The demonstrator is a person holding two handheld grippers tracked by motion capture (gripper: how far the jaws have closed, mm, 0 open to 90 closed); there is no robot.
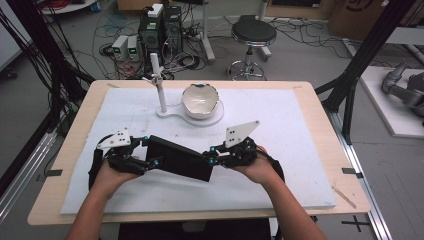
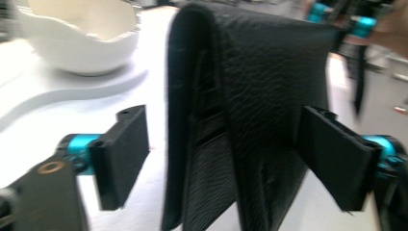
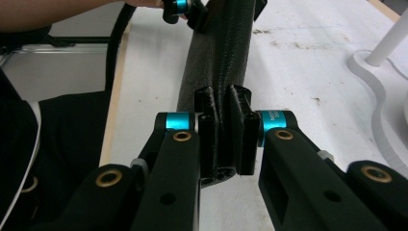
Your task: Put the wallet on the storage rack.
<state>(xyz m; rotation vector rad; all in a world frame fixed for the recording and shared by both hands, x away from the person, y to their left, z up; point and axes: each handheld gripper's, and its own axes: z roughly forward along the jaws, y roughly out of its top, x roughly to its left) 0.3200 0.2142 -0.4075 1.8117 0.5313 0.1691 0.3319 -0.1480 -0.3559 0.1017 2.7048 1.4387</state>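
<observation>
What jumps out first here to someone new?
A black leather wallet held off the white mat at the table's near middle. The right hand-held gripper is clamped on one end, while the left hand-held gripper straddles the other with jaws open. Behind stands a jagged white bowl on its stand.
</observation>
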